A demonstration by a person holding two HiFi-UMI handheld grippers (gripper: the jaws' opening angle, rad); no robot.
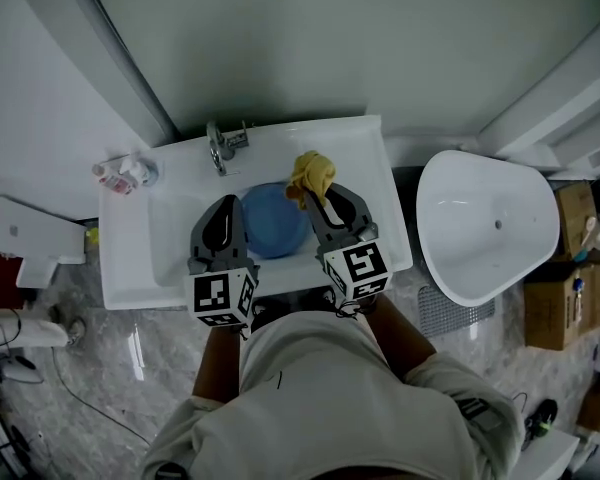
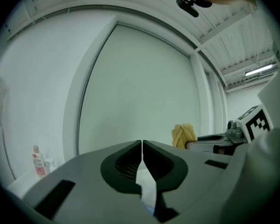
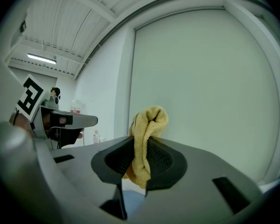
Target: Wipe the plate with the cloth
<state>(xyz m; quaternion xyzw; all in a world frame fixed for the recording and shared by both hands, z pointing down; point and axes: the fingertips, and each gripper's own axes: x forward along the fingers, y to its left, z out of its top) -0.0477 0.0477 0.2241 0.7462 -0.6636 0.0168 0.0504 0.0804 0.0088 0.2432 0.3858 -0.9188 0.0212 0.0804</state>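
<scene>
In the middle of the head view a blue plate (image 1: pixel 273 223) lies in the basin of a white sink (image 1: pixel 130 238), below the faucet (image 1: pixel 220 146). The right hand-held gripper (image 1: pixel 320 196) is clenched on a bunched yellow cloth (image 1: pixel 311 175), which sticks up past its tips at the plate's upper right edge. Its own view shows the cloth (image 3: pixel 147 139) pinched in a fold between the jaws, with a short tail hanging below. The left hand-held gripper (image 1: pixel 223 208) sits at the plate's left edge with its jaws pressed together on nothing. Wiping looks about to begin. The chief risk, as I judge it, is that nothing steadies the plate, so a firm stroke could slide or spin it against the basin wall. The cloth is held only by a narrow pinch and may drag out on the wet surface.
</scene>
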